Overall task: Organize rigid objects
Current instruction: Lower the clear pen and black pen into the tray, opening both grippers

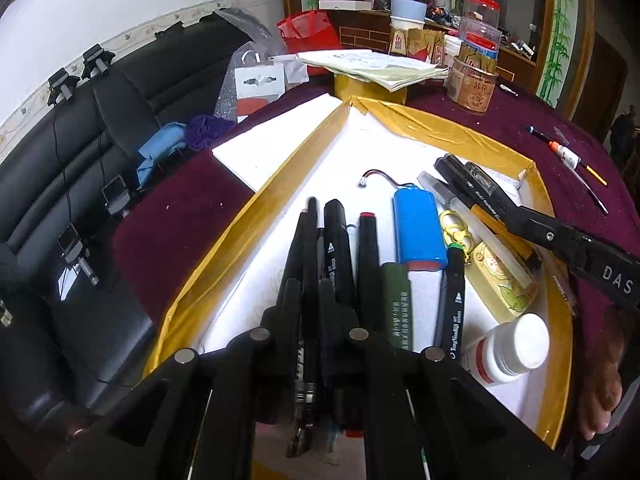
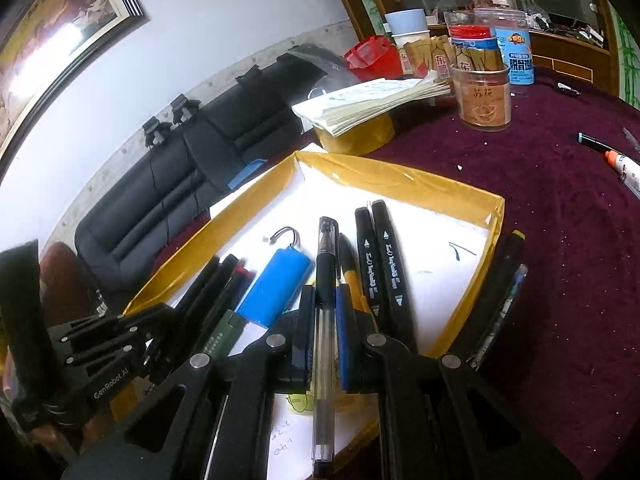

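A shallow tray with yellow taped walls (image 1: 248, 216) (image 2: 400, 180) holds several black markers, a blue battery pack (image 1: 418, 232) (image 2: 276, 288), a green stick (image 1: 398, 304) and a white pill bottle (image 1: 508, 348). My left gripper (image 1: 308, 292) is shut on a black pen (image 1: 306, 320) over the tray's left side, among other markers. My right gripper (image 2: 326, 300) is shut on a clear gel pen (image 2: 325, 320) above the tray; it shows at right in the left wrist view (image 1: 460, 172). Two black markers (image 2: 380, 256) lie beside it.
The tray sits on a maroon tablecloth (image 2: 560, 260). Behind it are a tape roll under a paper stack (image 2: 360, 108), jars and cups (image 2: 484, 96). Loose pens (image 1: 568, 156) lie on the cloth at right. A black sofa (image 1: 60, 200) is at left.
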